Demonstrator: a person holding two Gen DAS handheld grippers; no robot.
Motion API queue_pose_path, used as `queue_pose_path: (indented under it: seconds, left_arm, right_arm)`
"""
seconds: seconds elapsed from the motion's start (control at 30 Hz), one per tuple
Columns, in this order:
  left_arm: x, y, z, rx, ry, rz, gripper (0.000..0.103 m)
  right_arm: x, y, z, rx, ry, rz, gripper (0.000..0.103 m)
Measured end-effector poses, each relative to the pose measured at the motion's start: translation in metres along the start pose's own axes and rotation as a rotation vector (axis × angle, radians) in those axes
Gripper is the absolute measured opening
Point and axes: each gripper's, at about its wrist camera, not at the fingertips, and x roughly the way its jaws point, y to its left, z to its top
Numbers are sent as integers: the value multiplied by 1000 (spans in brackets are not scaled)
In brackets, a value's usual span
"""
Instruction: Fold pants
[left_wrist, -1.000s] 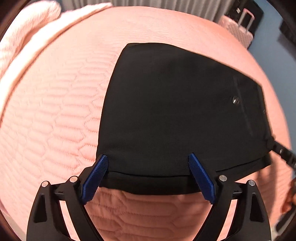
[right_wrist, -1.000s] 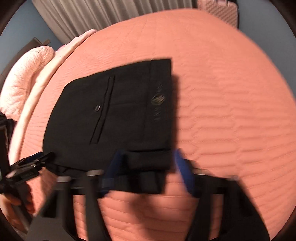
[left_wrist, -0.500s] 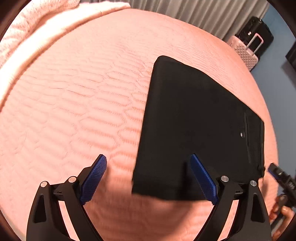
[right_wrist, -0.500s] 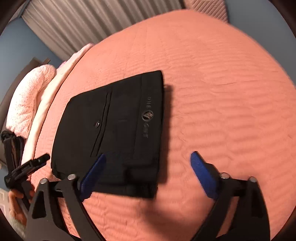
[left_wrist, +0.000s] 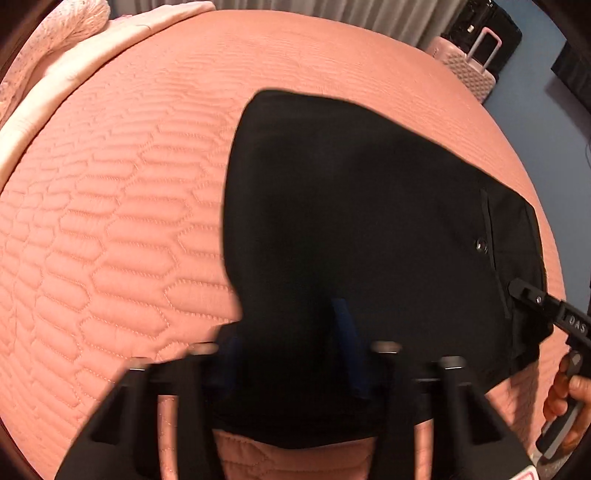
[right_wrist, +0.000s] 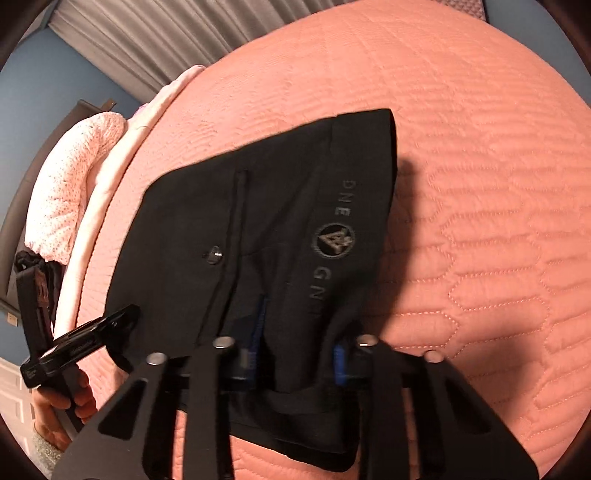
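The black pants (left_wrist: 362, 229) lie folded into a thick rectangle on the pink quilted bed (left_wrist: 110, 229). My left gripper (left_wrist: 288, 347) has its blue fingers narrowed around the near left edge of the fold. In the right wrist view the pants (right_wrist: 258, 229) show a buttoned back pocket and a waistband logo. My right gripper (right_wrist: 299, 343) has its blue fingers (right_wrist: 258, 332) closed in on the near waistband corner, which bunches between them. Each gripper shows in the other's view at the pants' side edge.
Pale pink pillows and a folded blanket (right_wrist: 74, 192) lie at the head of the bed. A pink suitcase (left_wrist: 465, 62) and a black one (left_wrist: 487, 29) stand past the far edge. Grey curtains (right_wrist: 166, 40) hang behind.
Both grippers were open and drawn back half a second ago. Both have moved forward onto the near edge of the folded pants and their fingers have closed in on the cloth.
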Motion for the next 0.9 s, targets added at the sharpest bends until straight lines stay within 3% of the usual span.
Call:
queue_pose_path:
  seconds: [0.07,0.13,0.37,0.43,0.53,0.6,0.63,0.7,0.73,0.77,0.8,0.83,0.9]
  left_arm:
    - [-13,-1,7,-18,-32,-41,19]
    - [-34,-11,21,18,-117,-53,18]
    - [-79,-37,102,46,-295,-81,18]
    - [-82,-40,118,58,-322,-75,19]
    - [-52,-40,141,67,-295,-16,22]
    - [-16,-36,146,73,-204,24,28]
    - [13,-28,143,67,-122,50,29]
    - [35,-16,131,49,-66,93,30]
    - [31,-11,125,47,-90,75,31]
    - [20,-6,121,41,-133,62,31]
    - [11,-3,122,32,-165,68,42]
    - [5,-1,125,27,-184,67,55]
    - [5,2,141,11,-193,66,62]
  right_arm:
    - [-14,10,5,-39,-35,-21,20]
    - [-31,20,17,-63,-86,-13,19]
    - [-54,57,101,-129,-244,11,18]
    - [-58,59,118,-140,-288,5,17]
    - [-30,49,146,-113,-236,-3,17]
    - [0,37,148,-126,-174,-52,29]
    - [18,27,146,-127,-121,-103,30]
    - [43,1,137,-53,-31,-161,30]
    - [42,-6,133,-28,-40,-131,30]
    - [34,-16,128,6,-62,-80,36]
    - [29,-21,126,26,-78,-70,54]
    - [24,-25,125,44,-100,-67,61]
    - [30,-28,127,57,-78,-15,66]
